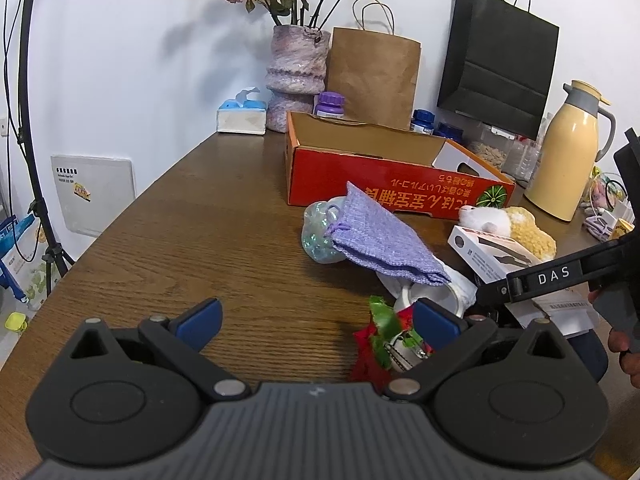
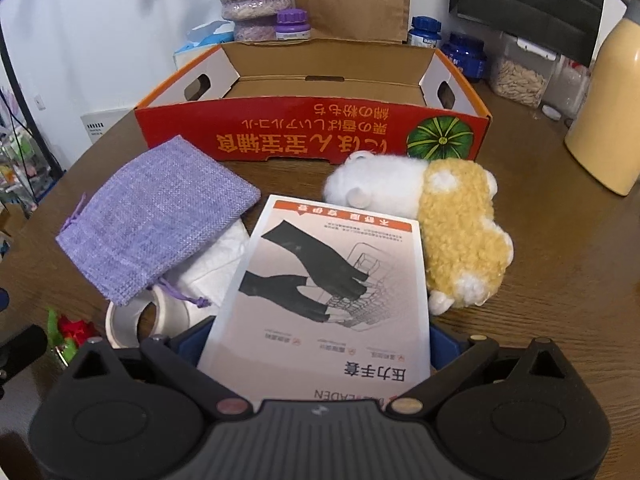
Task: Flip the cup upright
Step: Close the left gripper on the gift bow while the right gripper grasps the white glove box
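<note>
Blue-padded fingers (image 1: pixel 198 320) of the left gripper (image 1: pixel 316 326) stand wide apart over bare wood, holding nothing. Under everything lies the brown wooden desk (image 1: pixel 200 240). At its far side sits a red cardboard box (image 2: pixel 312 136), open-topped, with a green pumpkin picture on its front wall. Right of that box stands a cream thermos jug (image 1: pixel 564 152). Against the wall lean a black paper bag (image 1: pixel 500 56) and a brown paper bag (image 1: pixel 374 76), beside a purple vase (image 1: pixel 296 76) of dried roses.

Just in front of the red box lies a yellow-and-white plush toy (image 2: pixel 460 232), touching a flat glove box (image 2: pixel 336 280). That glove box sits between the fingers (image 2: pixel 444 344) of the right gripper (image 2: pixel 316 344), which are spread to its width; whether they press on it I cannot tell. A purple drawstring pouch (image 2: pixel 156 220) lies left of it, resting partly on white cloth (image 2: pixel 216 264).

The white cup (image 2: pixel 136 320) lies on its side under the pouch's edge, its open mouth facing the camera, near the right gripper's left finger. A small red-and-green ornament (image 1: pixel 384 340) lies just left of the cup.
</note>
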`<control>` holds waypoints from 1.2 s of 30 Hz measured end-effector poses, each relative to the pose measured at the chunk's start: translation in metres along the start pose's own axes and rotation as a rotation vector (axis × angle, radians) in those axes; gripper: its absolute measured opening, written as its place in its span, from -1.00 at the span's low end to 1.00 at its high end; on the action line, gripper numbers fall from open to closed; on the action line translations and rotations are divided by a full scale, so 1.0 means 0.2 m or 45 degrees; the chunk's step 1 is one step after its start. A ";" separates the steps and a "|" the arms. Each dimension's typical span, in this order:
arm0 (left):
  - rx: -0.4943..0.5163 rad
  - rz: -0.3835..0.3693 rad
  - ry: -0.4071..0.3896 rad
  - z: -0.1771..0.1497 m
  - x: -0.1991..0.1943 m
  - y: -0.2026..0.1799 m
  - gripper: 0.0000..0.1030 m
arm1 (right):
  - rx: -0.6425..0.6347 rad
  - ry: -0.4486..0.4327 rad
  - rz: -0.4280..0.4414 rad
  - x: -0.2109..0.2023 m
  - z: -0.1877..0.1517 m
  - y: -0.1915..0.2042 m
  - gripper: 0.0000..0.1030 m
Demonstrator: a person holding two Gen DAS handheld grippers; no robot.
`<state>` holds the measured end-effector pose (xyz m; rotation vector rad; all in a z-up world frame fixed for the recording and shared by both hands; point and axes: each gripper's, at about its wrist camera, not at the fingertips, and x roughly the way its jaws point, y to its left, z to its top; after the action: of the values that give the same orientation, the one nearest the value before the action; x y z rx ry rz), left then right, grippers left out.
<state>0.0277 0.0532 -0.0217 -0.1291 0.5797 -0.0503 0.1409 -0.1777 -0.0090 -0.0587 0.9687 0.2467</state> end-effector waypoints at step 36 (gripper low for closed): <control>0.168 0.062 0.076 -0.05 0.08 -0.33 0.98 | 0.004 -0.449 0.053 -0.46 -0.33 -0.31 0.92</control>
<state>0.0353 -0.0155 -0.0296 0.0149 0.6374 -0.0449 0.0522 -0.2642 0.0254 0.0083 0.6198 0.2827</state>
